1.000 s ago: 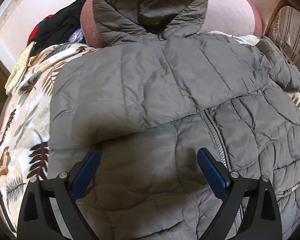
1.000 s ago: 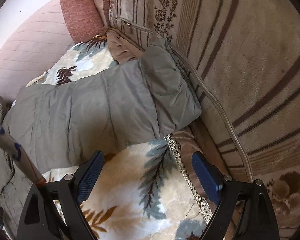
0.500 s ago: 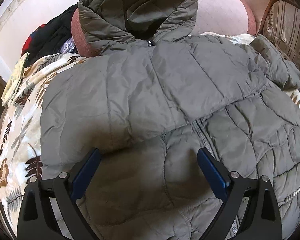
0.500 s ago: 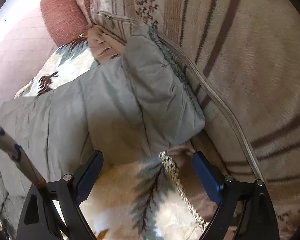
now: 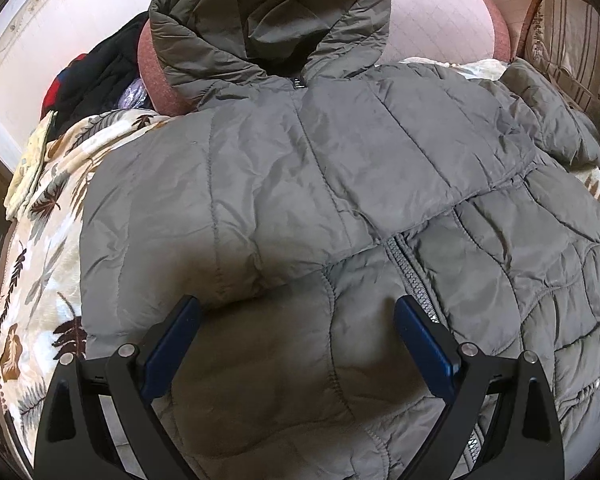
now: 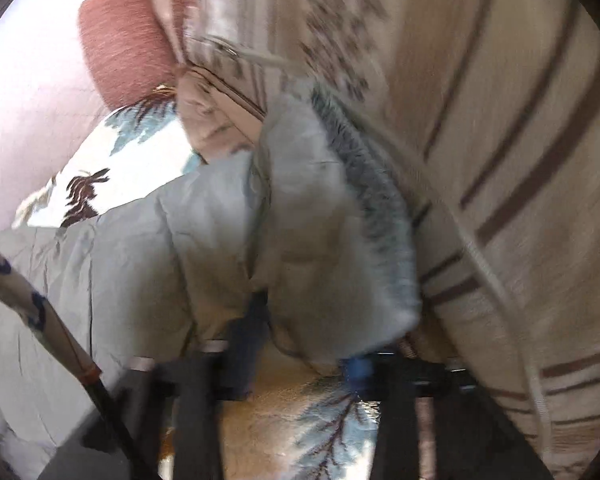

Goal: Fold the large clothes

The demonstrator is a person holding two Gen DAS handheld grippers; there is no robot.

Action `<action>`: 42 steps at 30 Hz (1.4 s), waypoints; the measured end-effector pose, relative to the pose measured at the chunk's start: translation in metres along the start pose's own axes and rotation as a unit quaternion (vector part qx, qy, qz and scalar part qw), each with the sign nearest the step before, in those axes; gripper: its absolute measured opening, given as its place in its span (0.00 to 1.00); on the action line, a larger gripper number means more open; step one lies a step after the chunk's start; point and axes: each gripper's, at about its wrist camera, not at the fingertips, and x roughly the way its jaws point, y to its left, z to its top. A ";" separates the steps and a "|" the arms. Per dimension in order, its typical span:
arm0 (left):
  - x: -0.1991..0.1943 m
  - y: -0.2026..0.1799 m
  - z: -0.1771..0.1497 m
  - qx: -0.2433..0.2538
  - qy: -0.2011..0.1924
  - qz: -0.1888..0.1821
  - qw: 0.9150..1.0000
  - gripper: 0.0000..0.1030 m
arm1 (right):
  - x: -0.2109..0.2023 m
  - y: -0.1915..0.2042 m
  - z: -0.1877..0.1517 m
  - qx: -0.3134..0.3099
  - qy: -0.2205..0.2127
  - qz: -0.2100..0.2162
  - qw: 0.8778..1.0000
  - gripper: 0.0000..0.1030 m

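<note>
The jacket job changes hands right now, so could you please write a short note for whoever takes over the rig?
Left gripper: open, hovering over the jacket front, holding nothing.
Right gripper: at the cuff of the right sleeve; the view is blurred, so its grip cannot be judged.
Jacket lies face up on the leaf-print blanket, hood against the pink bolster.
Done: left sleeve already lies folded across the chest.
Left: bring the right sleeve across, then fold the body.
</note>
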 end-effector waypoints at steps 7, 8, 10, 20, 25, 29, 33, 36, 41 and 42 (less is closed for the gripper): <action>-0.001 0.008 -0.005 -0.020 0.008 -0.020 1.000 0.94 | -0.019 0.006 -0.001 -0.022 0.000 -0.002 1.000 0.16; -0.001 0.010 -0.006 -0.022 0.011 -0.020 0.999 0.94 | -0.021 0.007 0.001 -0.025 -0.001 -0.001 1.000 0.15; -0.002 0.015 -0.009 -0.025 0.014 -0.018 0.999 0.94 | -0.034 0.009 -0.001 -0.031 -0.007 0.002 0.999 0.15; -0.019 0.034 -0.018 -0.047 0.015 -0.020 0.999 0.94 | -0.125 0.054 -0.010 -0.109 -0.073 0.043 0.990 0.14; -0.029 0.047 -0.024 -0.065 0.012 -0.026 0.997 0.94 | -0.167 0.096 -0.024 -0.153 -0.091 0.077 0.981 0.14; -0.037 0.061 -0.030 -0.073 0.008 -0.026 0.997 0.94 | -0.194 0.144 -0.042 -0.189 -0.099 0.114 0.970 0.13; -0.047 0.076 -0.037 -0.084 0.002 -0.025 0.996 0.94 | -0.213 0.200 -0.065 -0.231 -0.103 0.150 0.956 0.13; -0.055 0.089 -0.043 -0.097 -0.006 -0.025 0.995 0.94 | -0.224 0.240 -0.085 -0.260 -0.102 0.179 0.943 0.13; -0.067 0.111 -0.056 -0.118 -0.016 -0.025 0.993 0.94 | -0.235 0.306 -0.127 -0.309 -0.090 0.222 0.921 0.13; -0.069 0.114 -0.058 -0.121 -0.018 -0.026 0.992 0.94 | -0.235 0.317 -0.134 -0.315 -0.085 0.230 0.917 0.13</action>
